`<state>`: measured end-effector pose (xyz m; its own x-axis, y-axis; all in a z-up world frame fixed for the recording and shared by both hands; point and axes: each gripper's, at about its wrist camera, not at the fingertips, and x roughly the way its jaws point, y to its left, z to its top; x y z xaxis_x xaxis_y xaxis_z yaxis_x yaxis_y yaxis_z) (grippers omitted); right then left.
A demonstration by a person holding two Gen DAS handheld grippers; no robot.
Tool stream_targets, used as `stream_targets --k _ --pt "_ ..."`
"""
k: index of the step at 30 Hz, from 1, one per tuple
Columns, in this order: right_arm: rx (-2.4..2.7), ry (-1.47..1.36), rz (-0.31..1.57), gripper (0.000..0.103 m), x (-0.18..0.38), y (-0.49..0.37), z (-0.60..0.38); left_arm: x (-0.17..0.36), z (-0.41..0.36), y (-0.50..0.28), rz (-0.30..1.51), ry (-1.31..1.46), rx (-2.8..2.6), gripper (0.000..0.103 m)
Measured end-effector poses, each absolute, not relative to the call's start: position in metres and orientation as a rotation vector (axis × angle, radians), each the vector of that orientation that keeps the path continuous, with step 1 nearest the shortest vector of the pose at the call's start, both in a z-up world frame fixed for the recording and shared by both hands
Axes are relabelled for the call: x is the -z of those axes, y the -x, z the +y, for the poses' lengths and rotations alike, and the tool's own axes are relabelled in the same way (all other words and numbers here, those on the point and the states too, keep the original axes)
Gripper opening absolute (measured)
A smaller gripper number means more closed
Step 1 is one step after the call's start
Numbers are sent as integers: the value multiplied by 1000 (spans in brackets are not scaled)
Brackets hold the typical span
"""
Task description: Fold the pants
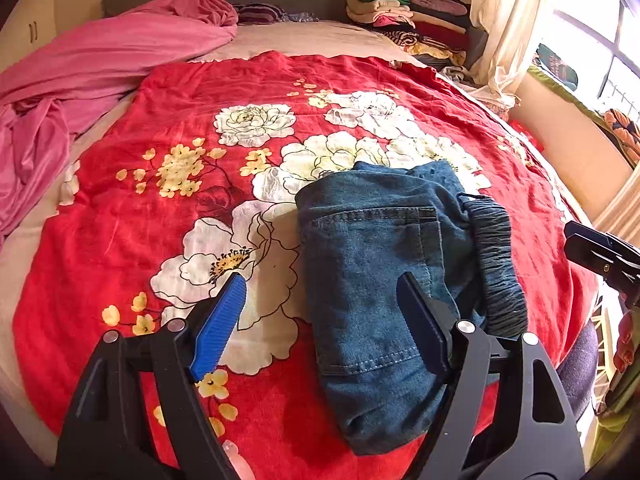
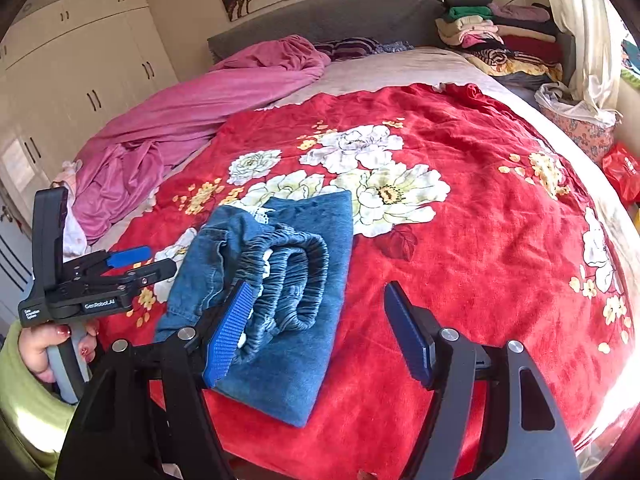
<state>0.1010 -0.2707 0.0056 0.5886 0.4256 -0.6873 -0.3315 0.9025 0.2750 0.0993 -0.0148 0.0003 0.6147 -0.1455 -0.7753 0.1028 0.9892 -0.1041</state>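
Right gripper (image 1: 592,252) in left wrist view: cut off by the frame's right edge, only the tip shows, can't read its jaws there. Person's hand (image 2: 48,348) on the left gripper's (image 2: 132,266) handle, partly hidden behind it; green sleeve (image 2: 24,408) runs out bottom left. Denim pants (image 2: 280,292): folded over, under layers and legs hidden, elastic waistband (image 2: 288,276) partly behind a blue pad (image 2: 232,332). Stacked clothes (image 2: 496,36) by the headboard: too small and bunched to tell apart. Window (image 1: 600,52) blown out w/ glare.
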Motion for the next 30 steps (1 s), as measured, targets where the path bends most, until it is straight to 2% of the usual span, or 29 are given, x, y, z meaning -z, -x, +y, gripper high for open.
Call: stream_targets --k 10,18,19,22,24,26,29,30 --pt "-494 -245 982 67 45 -140 -257 33 -19 -120 961 106 164 71" --pt "-561 -417 1041 62 74 -165 -251 40 -21 -127 962 114 171 71" --pt "-566 -411 1039 60 74 -166 -249 40 -22 -128 961 115 172 71" --pt "-592 -424 1042 46 74 -169 -247 42 -24 -129 962 118 177 71" --pt "-603 -428 1026 36 72 -167 -247 42 -26 -130 965 136 191 66" --pt "-603 -409 998 32 68 -162 -244 41 -27 -130 970 162 213 52" --pt "-601 -366 957 29 59 -155 -241 39 -32 -129 970 170 236 38" --pt "-601 -359 947 27 57 -153 -240 37 -32 -128 969 177 238 37"
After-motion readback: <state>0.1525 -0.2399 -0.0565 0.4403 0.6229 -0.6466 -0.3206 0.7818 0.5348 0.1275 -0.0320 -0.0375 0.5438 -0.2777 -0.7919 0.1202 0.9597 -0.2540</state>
